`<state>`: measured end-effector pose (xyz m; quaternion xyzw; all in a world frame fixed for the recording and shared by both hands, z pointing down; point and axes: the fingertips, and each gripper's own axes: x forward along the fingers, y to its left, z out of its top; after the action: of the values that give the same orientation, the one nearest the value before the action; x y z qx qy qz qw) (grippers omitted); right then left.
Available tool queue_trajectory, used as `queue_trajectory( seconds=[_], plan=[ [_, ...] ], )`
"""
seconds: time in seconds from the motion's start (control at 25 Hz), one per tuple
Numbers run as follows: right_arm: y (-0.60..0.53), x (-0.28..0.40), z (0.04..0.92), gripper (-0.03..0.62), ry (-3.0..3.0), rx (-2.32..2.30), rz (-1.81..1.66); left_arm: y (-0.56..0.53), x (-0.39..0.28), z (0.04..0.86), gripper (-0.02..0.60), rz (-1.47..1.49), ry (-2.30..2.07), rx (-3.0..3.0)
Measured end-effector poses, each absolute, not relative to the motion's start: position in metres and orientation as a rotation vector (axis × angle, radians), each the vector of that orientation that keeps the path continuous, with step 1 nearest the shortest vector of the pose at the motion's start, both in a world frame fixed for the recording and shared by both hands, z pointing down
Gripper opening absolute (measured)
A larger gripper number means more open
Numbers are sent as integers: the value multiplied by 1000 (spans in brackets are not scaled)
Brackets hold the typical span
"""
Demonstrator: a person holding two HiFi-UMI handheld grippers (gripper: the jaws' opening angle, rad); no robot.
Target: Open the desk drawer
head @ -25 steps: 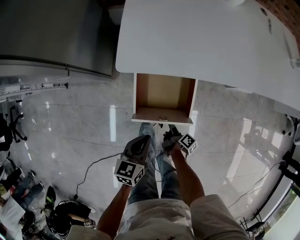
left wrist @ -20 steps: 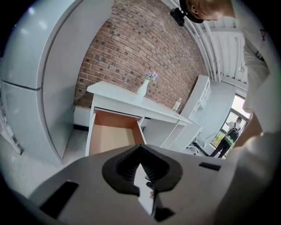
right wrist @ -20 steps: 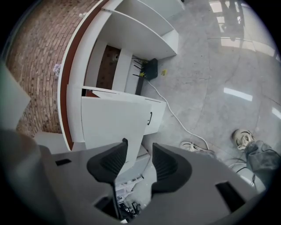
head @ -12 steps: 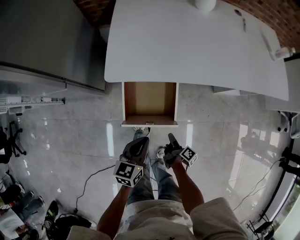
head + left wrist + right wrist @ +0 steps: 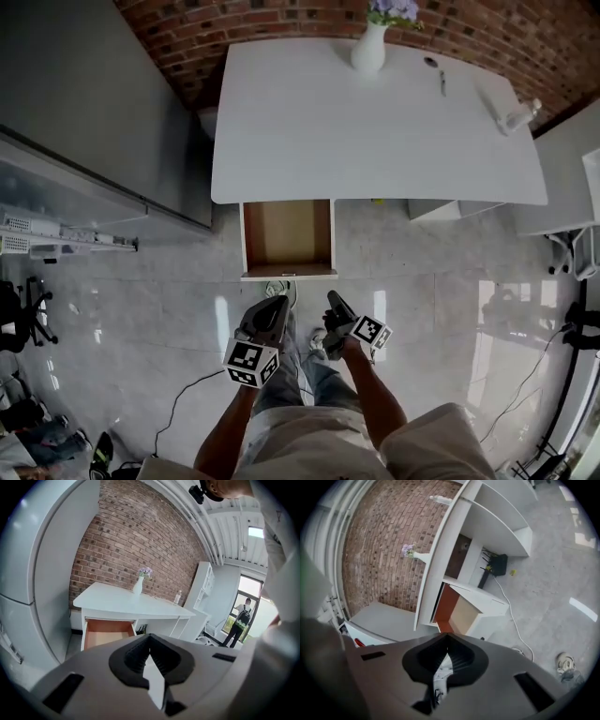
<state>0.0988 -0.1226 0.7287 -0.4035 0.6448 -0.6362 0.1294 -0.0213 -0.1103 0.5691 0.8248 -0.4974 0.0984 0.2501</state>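
Table: white top, set against a red brick wall; seen from above in the head view.

Drawer: under the table's front edge, toward its left end in the head view; pulled out over the floor; white front panel nearest the person; tan bottom and side walls exposed; also seen in the left gripper view and, tilted, in the right gripper view.

Left claw: held above the floor, short of the drawer front and apart from it; pointing toward the table; clenched, its dark pads meeting at the tip with nothing gripped; marker cube at its rear.

Right claw: just beside the left one, likewise short of the drawer and not touching it; clenched on nothing, pads together; marker cube at its rear.

Vase: white, upright, purple flowers, at the table's far edge by the wall.

Bottle: small, pale, near the table's right end.

Small dark items: on the table right of the vase; too small to identify.

Floor: glossy pale grey tile; a dark cable trails across it at lower left.

Shelf unit: white, right of the table in the left gripper view.

Person: distant, by a bright doorway, wearing a backpack.
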Motion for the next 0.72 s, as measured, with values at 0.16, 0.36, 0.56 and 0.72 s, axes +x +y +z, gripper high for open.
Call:
queue_trajectory(
  seconds=[0.16,0.36,0.56,0.72],
  plan=[
    [-117,105,694,17,1968,-1165,-1776,-100,-18,544,11,259,-1392,2270],
    [-109,110,646,17,2110,-1181,-1646,-88,-18,511,11,235,-1438,2300],
    [-109,110,598,17,2269,-1183,-1477,-77,-18,483,11,193,-1481,2332],
    [-105,111,559,17,2262,-1118,-1416,-72,-9,459,11,169,-1494,2376]
  ],
)
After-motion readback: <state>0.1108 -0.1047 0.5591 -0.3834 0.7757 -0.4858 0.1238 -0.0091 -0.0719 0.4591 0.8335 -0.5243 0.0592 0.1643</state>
